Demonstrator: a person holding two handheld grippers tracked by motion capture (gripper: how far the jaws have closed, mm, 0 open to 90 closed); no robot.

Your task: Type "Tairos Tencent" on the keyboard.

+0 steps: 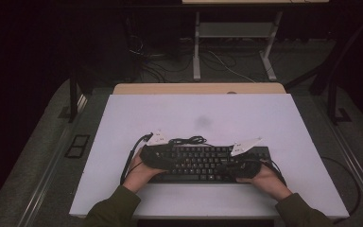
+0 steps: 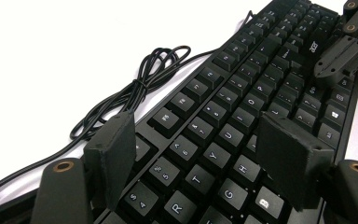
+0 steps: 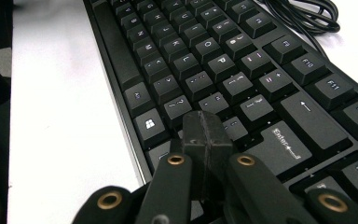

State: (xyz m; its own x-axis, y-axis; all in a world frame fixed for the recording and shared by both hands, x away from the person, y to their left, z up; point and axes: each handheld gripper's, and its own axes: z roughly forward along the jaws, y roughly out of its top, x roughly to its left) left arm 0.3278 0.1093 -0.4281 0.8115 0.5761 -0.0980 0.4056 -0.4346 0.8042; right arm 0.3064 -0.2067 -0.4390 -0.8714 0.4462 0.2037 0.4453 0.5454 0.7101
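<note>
Keyboard (image 1: pixel 203 163) lay on the white counter (image 1: pixel 264 118), beneath both sets of fingers. Left gripper (image 2: pixel 196 163) held its fingers spread above the letter keys; right gripper (image 3: pixel 207 135) had its fingers pressed together over keys near Enter. Risk: closed fingers descending obliquely could strike neighbouring keys or push the keyboard aside.

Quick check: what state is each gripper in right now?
Left gripper: open, jaws spread over the black computer keyboard, holding nothing.
Right gripper: shut, empty, tips over the keys.
</note>
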